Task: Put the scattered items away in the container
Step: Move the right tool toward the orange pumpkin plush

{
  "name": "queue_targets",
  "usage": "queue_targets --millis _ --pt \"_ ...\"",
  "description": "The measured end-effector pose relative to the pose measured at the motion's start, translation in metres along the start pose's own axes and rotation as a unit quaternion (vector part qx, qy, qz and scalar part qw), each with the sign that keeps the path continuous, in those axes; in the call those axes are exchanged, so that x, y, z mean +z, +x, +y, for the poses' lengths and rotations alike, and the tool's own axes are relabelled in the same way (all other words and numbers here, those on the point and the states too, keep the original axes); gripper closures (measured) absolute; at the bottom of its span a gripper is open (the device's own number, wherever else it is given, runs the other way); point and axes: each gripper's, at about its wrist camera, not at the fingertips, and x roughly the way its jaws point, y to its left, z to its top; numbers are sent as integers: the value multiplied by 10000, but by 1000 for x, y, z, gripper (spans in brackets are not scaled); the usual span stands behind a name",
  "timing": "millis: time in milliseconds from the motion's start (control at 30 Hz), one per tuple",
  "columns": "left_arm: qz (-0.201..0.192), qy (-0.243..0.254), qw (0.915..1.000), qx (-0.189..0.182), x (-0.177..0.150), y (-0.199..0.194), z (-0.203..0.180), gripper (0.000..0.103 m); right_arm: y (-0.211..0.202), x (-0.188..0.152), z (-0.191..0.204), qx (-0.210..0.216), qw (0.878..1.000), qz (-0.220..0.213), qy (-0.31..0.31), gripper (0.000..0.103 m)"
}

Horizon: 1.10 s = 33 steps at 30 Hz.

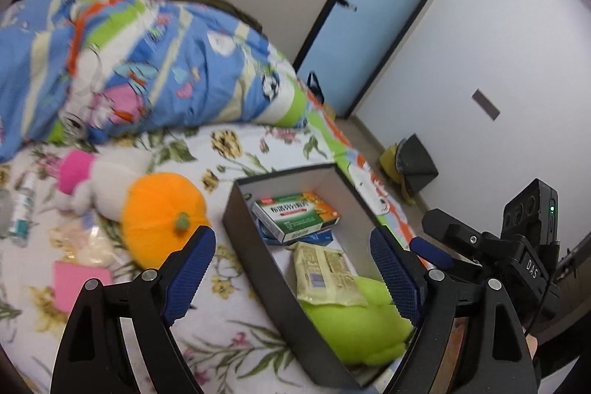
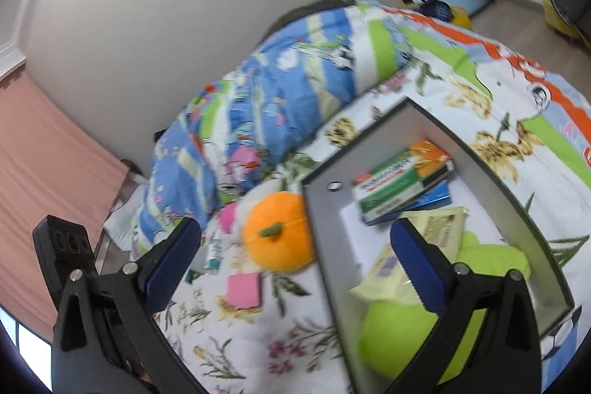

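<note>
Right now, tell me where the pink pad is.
The pink pad lies on the floral sheet, left of the box in both views, just below the orange plush pumpkin.

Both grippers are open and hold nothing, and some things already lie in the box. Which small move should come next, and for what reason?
Probably the left gripper should swing toward the orange plush pumpkin. It lies on the bed just outside the dark box, nearest of what remains, while the green medicine carton, yellow packet and green plush are already inside. The right gripper is open too.
</note>
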Motion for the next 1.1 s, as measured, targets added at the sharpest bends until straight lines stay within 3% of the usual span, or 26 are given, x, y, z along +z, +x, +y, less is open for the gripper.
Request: queue_targets --millis 300,567,833,1100 --pt "-818 -41 9964 234 -15 -143 13 17 -69 -41 90 365 9973 -259 -586 0" --pt "-1333 -169 9900 438 -42 -242 30 16 -107 -86 151 676 9930 -283 -929 0" --pt "-1756 -260 9829 491 -64 -310 44 16 -132 -120 205 882 9875 -274 -1280 0" --pt "-1856 -418 9806 475 -83 -337 71 16 -134 -140 239 886 9830 -280 -1581 0"
